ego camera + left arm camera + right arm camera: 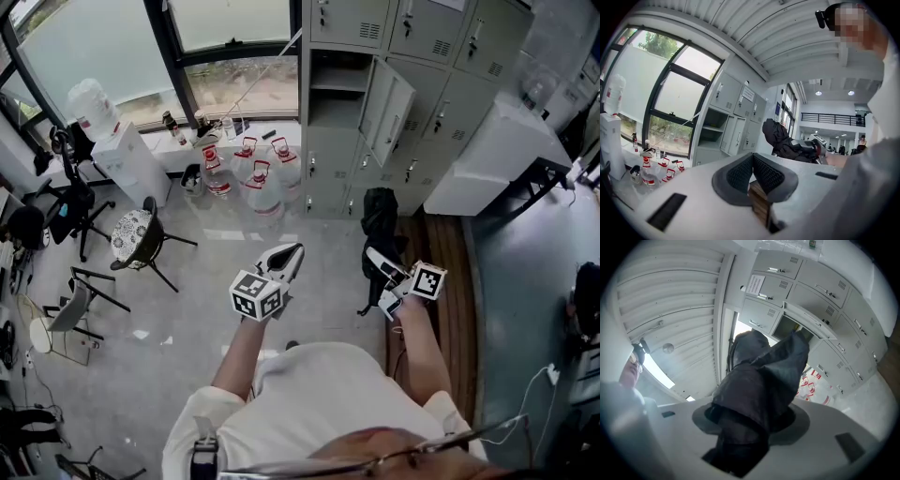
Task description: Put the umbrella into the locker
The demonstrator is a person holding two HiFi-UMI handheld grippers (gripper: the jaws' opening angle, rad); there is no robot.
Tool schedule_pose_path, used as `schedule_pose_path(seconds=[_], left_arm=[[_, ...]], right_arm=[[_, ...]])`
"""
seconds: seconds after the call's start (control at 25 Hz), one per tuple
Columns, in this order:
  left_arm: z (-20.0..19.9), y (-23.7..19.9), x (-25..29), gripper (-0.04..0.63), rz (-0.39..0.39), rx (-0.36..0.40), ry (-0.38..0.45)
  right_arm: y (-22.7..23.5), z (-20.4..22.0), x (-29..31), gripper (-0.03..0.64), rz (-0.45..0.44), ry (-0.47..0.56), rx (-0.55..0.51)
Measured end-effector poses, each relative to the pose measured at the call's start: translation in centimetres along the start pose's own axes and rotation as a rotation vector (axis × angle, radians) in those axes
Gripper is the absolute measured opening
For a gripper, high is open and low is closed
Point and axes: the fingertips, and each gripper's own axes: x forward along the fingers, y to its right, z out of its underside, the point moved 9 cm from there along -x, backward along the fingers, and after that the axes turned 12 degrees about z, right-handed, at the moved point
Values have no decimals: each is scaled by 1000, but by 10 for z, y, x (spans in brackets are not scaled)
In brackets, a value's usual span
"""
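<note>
The likeliest trouble, as I judge it, is the grip: the right gripper (378, 278) has its jaws clenched on the soft bunched cloth of the black folded umbrella (380, 220), and whether a firm shaft lies between them under that cloth cannot be told. If only fabric is pinched, the umbrella could sag, twist or slide out on the way across. A second risk is at the opening. The locker (330, 111) stands open but well apart from both grippers, its door (387, 111) is swung only partway out, and a shelf (333, 90) splits the compartment, so loose folds could catch on the door edge or the shelf lip and drag the umbrella out of line. A dropped umbrella would land on the floor (234, 253) near the water bottles (262, 173) at the foot of the lockers. In the right gripper view the dark cloth fills the gap between the jaws and rises well past their tips, leaning towards the open compartment. The left gripper (289, 253) is level beside it, jaws pressed together on nothing, so it gives the umbrella no support.
</note>
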Motion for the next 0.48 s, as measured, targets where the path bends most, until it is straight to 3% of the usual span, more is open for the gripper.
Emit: schedule_pose_path(seconds=[0.48], left_arm=[[12, -17, -29, 3, 13, -39, -21]], right_arm=[[-8, 28, 13, 242, -26, 38, 54]])
